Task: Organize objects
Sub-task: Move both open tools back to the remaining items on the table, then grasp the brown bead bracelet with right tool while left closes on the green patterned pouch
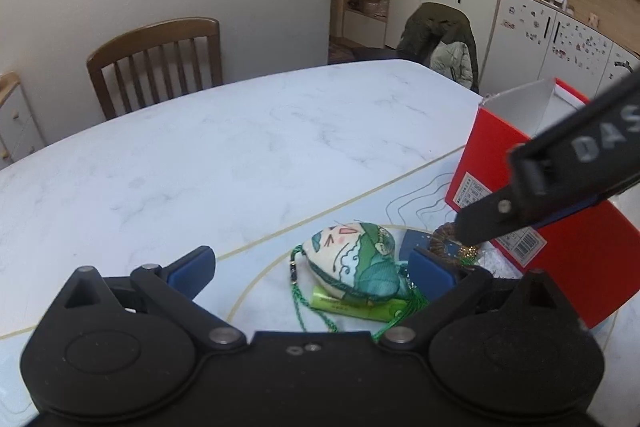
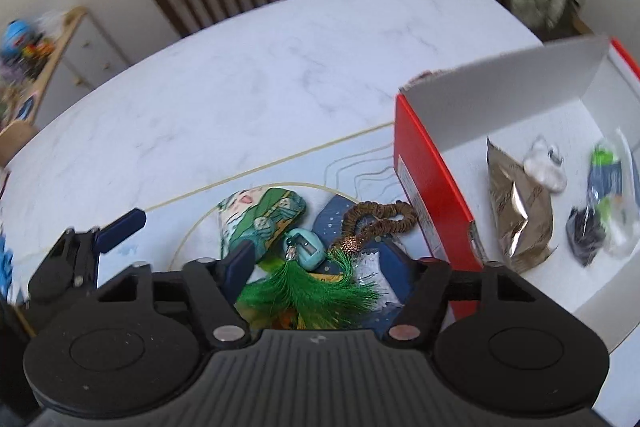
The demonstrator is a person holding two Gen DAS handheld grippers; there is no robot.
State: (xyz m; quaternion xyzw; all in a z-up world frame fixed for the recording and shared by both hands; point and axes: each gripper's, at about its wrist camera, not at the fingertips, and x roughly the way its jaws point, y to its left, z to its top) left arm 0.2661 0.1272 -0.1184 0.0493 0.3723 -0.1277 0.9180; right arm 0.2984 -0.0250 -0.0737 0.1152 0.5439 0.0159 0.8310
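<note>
Marble tabletop [image 1: 240, 147], red box [image 2: 432, 195] at right. Left gripper [image 1: 312, 267] spread wide, empty, over printed sachet [image 1: 356, 259]. Right gripper [image 2: 328, 267] open around green tassel [image 2: 316, 291]; cords tangled, likely dragging neighbours if lifted.

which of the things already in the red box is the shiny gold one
The crinkled gold foil packet, nearest the red box's left wall. The other two are a small white lump and a clear bag of dark items.
</note>
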